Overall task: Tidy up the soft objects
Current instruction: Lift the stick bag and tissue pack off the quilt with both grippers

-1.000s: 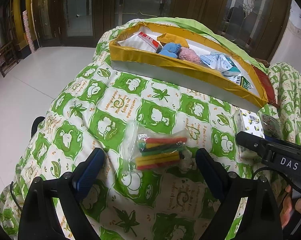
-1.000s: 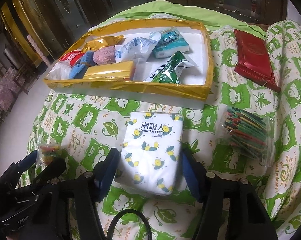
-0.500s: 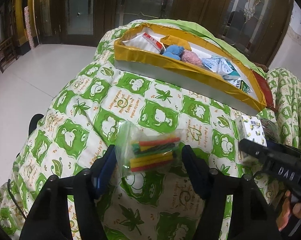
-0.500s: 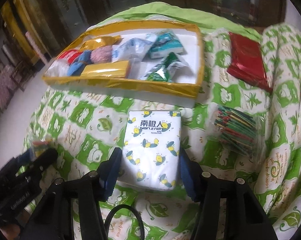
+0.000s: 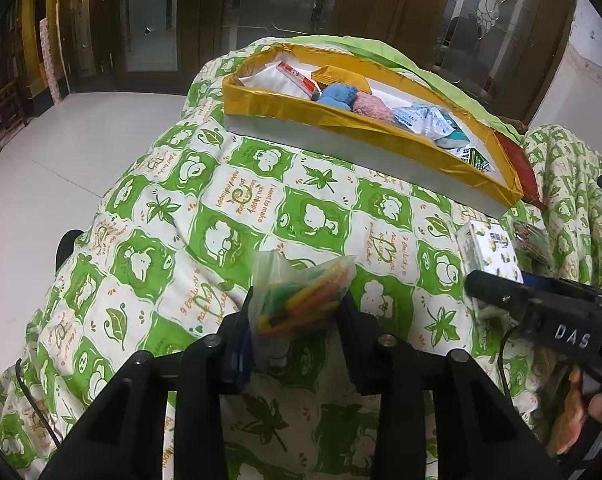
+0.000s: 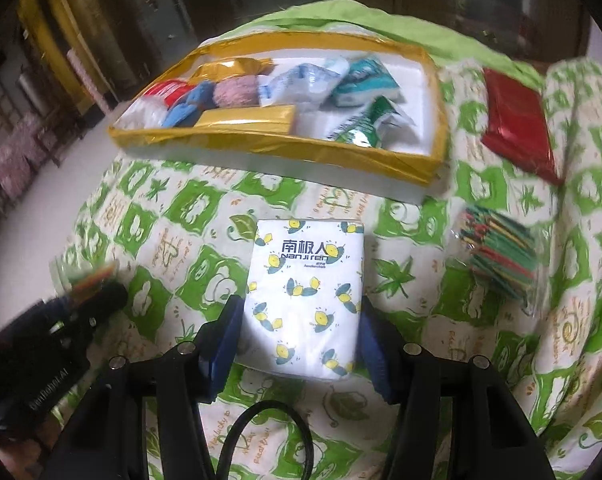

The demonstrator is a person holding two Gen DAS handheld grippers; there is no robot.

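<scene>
Two grippers work over a green and white blanket [image 5: 229, 216]: left gripper [image 5: 297, 312] squeezes a bag of sticks [image 5: 301, 300], right gripper [image 6: 301, 332] squeezes a tissue pack [image 6: 305, 292]. Dark wooden doors [image 5: 205, 20] stand behind.

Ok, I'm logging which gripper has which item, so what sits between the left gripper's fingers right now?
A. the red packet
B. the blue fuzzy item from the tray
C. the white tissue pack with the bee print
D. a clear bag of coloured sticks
D. In the left wrist view the left gripper is shut on the bag of coloured sticks, crumpling it, while the tissue pack sits between the right gripper's fingers.
</scene>
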